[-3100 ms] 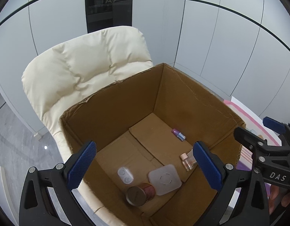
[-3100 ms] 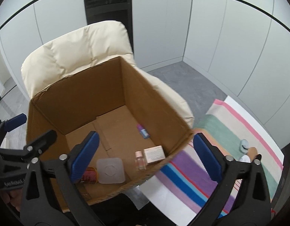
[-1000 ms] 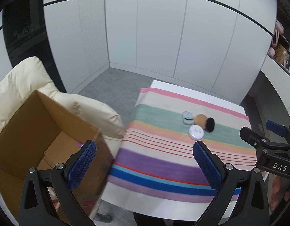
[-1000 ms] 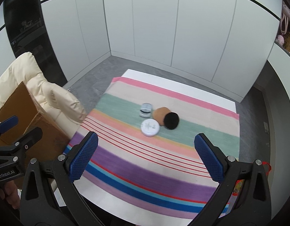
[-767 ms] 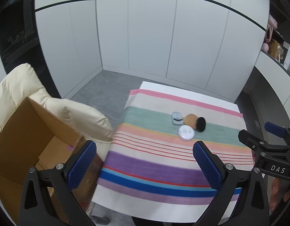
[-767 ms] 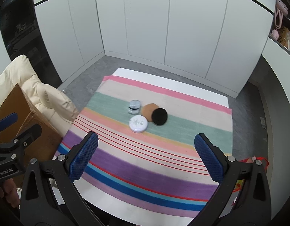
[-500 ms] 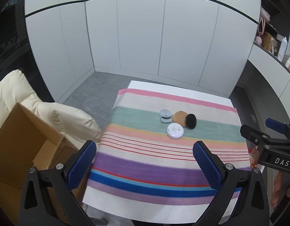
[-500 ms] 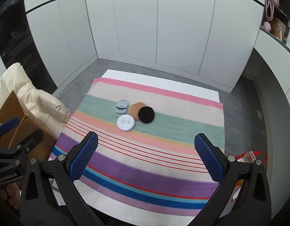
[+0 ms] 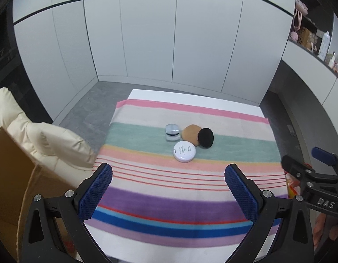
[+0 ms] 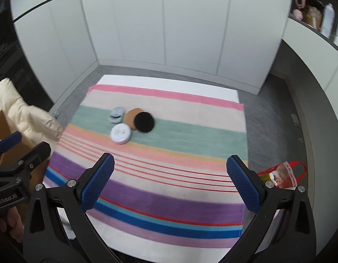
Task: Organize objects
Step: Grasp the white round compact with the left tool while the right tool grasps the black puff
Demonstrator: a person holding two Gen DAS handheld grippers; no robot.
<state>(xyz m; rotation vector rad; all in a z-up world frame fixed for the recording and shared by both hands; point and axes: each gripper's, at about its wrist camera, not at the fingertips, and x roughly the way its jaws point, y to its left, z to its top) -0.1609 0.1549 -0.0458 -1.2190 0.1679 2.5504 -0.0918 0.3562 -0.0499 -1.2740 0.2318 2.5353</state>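
On the striped cloth (image 9: 190, 188) lie a white round compact (image 9: 184, 151), a small clear case (image 9: 172, 132), a tan powder puff (image 9: 190, 132) and a black puff (image 9: 205, 137), all close together. They also show in the right wrist view: compact (image 10: 120, 133), clear case (image 10: 116, 114), tan puff (image 10: 131, 115), black puff (image 10: 144, 122). My left gripper (image 9: 169, 184) is open and empty, above the cloth's near half. My right gripper (image 10: 169, 175) is open and empty too. The cardboard box (image 9: 13, 175) stands at the left.
A cream padded chair (image 9: 41, 140) carries the box left of the table. A red bag (image 10: 280, 175) lies on the grey floor at the right. White cabinet walls stand behind. A shelf (image 9: 311, 41) with items is at upper right.
Both grippers have swung right, away from the box and over the striped cloth. The compact and puffs have come toward the middle of both views. Both grippers stay open.
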